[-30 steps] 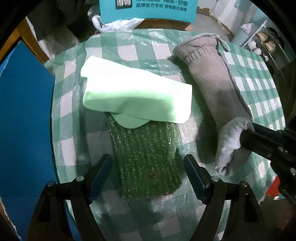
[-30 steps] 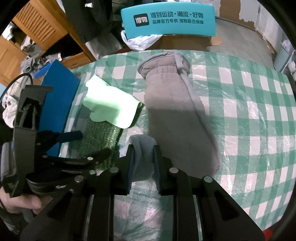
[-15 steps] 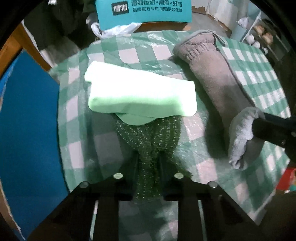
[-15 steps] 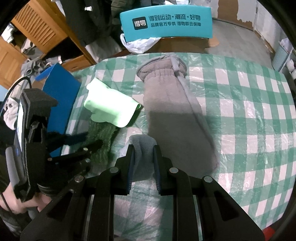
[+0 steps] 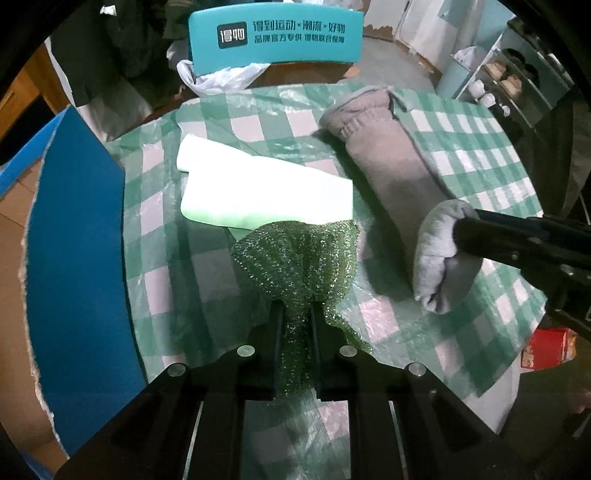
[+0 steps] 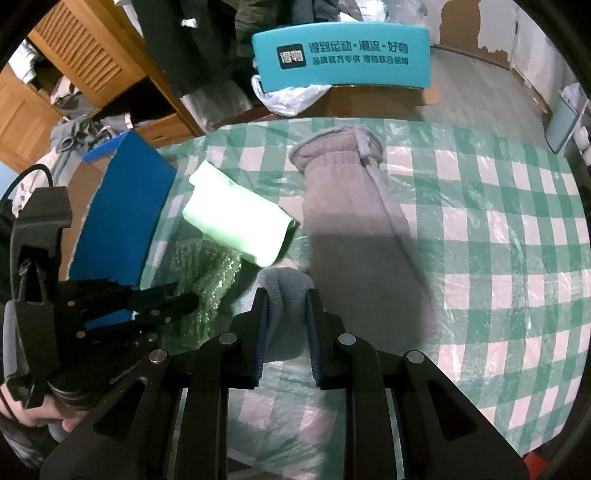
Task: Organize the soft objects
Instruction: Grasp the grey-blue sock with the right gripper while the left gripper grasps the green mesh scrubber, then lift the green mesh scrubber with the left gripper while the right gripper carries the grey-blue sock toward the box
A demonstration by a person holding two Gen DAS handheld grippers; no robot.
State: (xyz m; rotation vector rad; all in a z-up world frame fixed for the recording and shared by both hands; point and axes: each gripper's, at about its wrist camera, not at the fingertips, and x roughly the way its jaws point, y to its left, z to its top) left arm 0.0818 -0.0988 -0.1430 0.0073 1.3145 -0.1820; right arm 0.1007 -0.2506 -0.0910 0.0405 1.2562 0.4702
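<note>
My left gripper (image 5: 297, 314) is shut on the near end of a dark green glittery knit cloth (image 5: 299, 254), lifting and bunching it; its far edge lies under a folded light green cloth (image 5: 258, 192). My right gripper (image 6: 286, 295) is shut on the folded near end of a long grey fleece piece (image 6: 354, 221), raised off the checked tablecloth (image 6: 498, 221). In the left wrist view the right gripper (image 5: 458, 232) comes in from the right holding the grey end (image 5: 439, 258). In the right wrist view the left gripper (image 6: 184, 293) holds the green knit (image 6: 207, 273).
A blue board (image 5: 74, 258) stands along the table's left edge. A teal chair back (image 5: 275, 35) with a white plastic bag (image 5: 221, 75) is behind the table. A red box (image 5: 550, 349) sits low at the right. Wooden furniture (image 6: 85, 59) is at far left.
My left gripper closed on the green knit cloth and pulled it up and toward me, bunching it. My right gripper kept its hold on the grey end and lifted slightly.
</note>
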